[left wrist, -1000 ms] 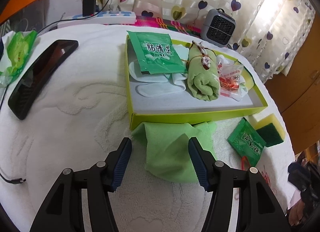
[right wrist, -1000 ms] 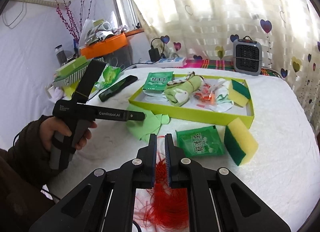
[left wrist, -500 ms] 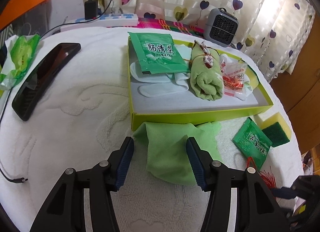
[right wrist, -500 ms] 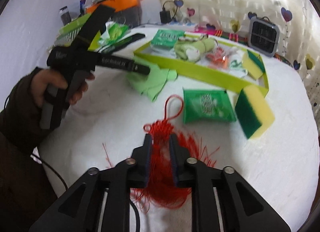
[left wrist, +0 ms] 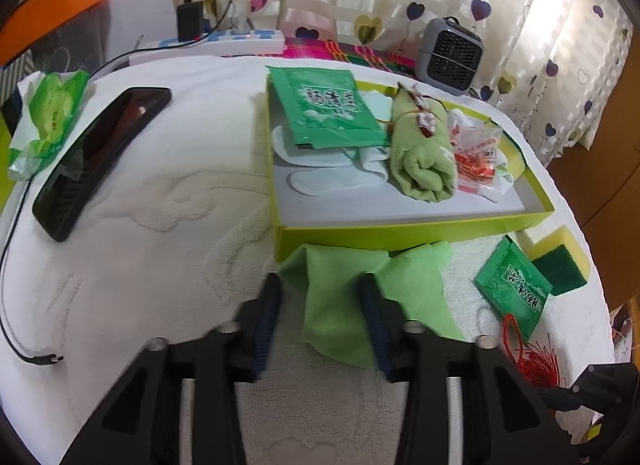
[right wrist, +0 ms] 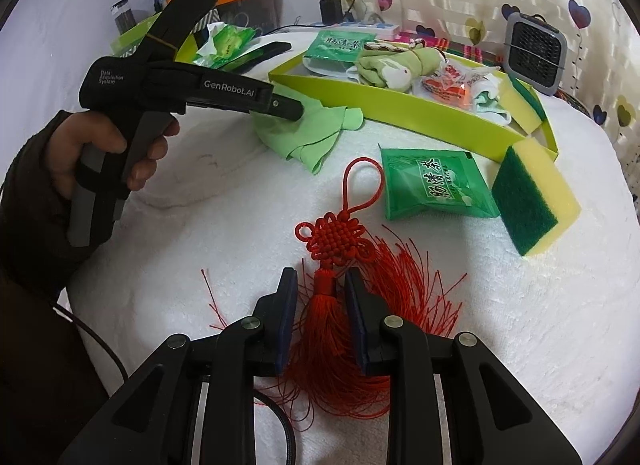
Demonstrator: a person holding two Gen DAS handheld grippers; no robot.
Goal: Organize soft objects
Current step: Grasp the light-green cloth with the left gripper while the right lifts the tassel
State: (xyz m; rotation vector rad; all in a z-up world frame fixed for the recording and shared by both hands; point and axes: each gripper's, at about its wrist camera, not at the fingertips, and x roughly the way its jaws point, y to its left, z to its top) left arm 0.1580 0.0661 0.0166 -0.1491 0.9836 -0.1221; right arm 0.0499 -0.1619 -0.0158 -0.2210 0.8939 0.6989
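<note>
A black phone (left wrist: 96, 153) lies near a grey heater (left wrist: 452, 55) and power strip (left wrist: 224, 43).

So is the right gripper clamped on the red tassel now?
No, the right gripper is open, its fingers apart on either side of the red tassel on the table.

- White cover (left wrist: 168, 225): looped terry cloth, embossed, matt.
- Green cloth (left wrist: 340, 297): thin, smooth, matt fabric.
- Tassel (right wrist: 336, 317): glossy red silky thread.
- Sachet (right wrist: 432, 185): shiny green foil.
- Sponge (right wrist: 532, 201): porous yellow foam, rough green scourer.
- Tray (left wrist: 400, 235): smooth yellow-green card.
</note>
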